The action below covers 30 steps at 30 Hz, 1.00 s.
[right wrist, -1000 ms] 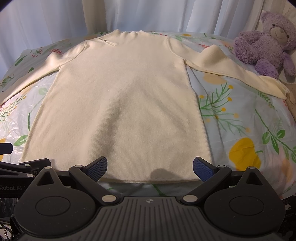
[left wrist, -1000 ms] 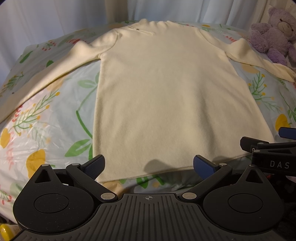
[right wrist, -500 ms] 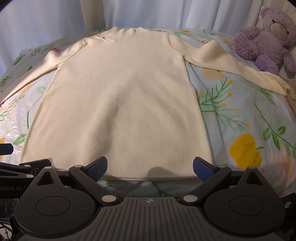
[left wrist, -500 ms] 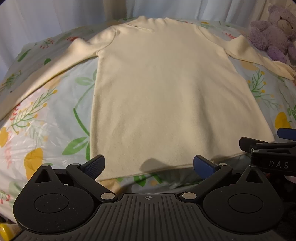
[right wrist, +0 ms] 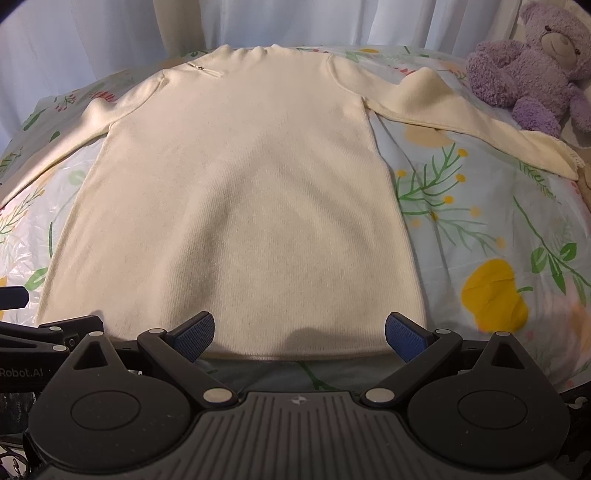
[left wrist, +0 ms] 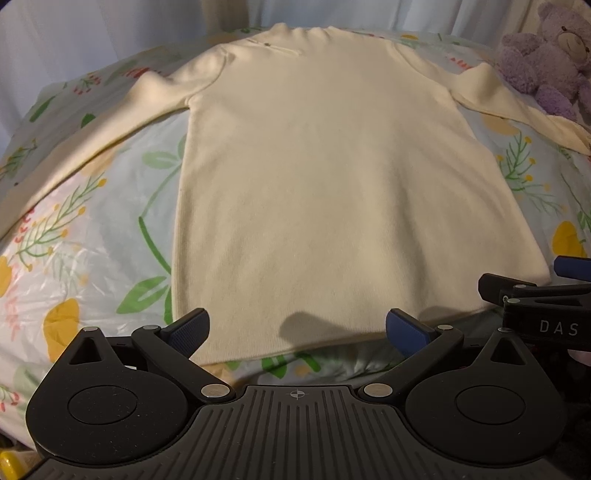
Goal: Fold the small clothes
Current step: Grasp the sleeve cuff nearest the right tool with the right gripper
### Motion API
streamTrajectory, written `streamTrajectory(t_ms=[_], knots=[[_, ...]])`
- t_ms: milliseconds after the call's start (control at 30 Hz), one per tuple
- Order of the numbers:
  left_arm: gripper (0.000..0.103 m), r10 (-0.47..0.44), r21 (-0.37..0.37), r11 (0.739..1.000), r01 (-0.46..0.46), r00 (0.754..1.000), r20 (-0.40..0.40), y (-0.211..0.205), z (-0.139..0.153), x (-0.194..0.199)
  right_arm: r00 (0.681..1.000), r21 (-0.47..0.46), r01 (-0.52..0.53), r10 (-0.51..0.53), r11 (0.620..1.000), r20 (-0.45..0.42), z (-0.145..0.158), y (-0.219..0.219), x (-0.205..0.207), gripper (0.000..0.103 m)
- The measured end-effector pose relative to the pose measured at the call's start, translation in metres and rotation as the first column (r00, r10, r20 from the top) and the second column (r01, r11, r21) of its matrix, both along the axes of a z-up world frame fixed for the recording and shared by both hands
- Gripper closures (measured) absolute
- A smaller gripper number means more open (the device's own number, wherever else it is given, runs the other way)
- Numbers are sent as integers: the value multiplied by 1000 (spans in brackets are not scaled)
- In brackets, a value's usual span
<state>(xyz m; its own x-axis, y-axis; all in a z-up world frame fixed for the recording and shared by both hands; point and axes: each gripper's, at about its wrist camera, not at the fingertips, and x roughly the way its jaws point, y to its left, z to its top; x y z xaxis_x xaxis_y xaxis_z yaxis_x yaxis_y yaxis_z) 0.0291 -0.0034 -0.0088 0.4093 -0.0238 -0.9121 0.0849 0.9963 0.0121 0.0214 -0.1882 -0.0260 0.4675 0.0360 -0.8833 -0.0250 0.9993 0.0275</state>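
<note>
A cream long-sleeved sweater (left wrist: 332,177) lies flat on the bed with both sleeves spread out and the collar at the far end; it also shows in the right wrist view (right wrist: 243,192). My left gripper (left wrist: 297,328) is open and empty, just above the hem near its left corner. My right gripper (right wrist: 299,330) is open and empty over the hem towards its right corner. The right gripper's body shows at the right edge of the left wrist view (left wrist: 539,302), and the left gripper's body at the left edge of the right wrist view (right wrist: 44,336).
The bed has a floral sheet (right wrist: 491,236) under a clear plastic cover (left wrist: 74,258). A purple teddy bear (right wrist: 532,66) sits at the far right by the right sleeve's cuff (right wrist: 554,158). White curtains (right wrist: 92,33) hang behind the bed.
Both grippers have edged forward towards the sweater's hem, which now sits lower and nearer in each view. Both stay open.
</note>
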Motion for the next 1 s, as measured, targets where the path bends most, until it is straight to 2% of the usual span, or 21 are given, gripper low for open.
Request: streamTrajectory(t_ms=[433,533,600,667,700,733,767,833,867,933,1000], knots=[[0,-11,6,1000,11,1000,-15,-2,-2,9,1000,18,-6,6,1000,-6,-1,-2,12,4],[0,-6,0,1000,6,1000,-19,-1,-3,14,999,97,-13,10,995,37,2,-12,16,4],[0,-1,-8,1000,1,1000,-15,0,-3,20,994,186,6,-27,982,107,5,-29,19,4],[0,8,-17,1000,-8,1000,1,0,-3,28,958,317,51,-136,947,253,9,-60,22,4],[0,18,-22,1000,-18,1000,15,1,-2,33,920,392,60,-204,918,336,8,-78,23,4],[0,32,-24,999,-32,999,32,1,-3,38,889,454,65,-258,889,377,5,-96,27,4],[0,52,-24,998,-51,997,57,2,-3,45,893,483,85,-282,871,352,1,-111,39,4],[0,87,-22,996,-86,991,100,3,-6,57,913,509,174,-332,843,238,-9,-141,65,4],[0,105,-21,994,-103,987,119,3,-7,65,902,530,235,-386,814,192,-15,-157,74,4],[0,135,-25,991,-133,978,159,3,-9,79,843,597,341,-517,726,148,-30,-202,86,4],[0,172,-38,985,-168,966,193,3,-13,94,775,604,413,-612,682,161,-40,-241,95,4]])
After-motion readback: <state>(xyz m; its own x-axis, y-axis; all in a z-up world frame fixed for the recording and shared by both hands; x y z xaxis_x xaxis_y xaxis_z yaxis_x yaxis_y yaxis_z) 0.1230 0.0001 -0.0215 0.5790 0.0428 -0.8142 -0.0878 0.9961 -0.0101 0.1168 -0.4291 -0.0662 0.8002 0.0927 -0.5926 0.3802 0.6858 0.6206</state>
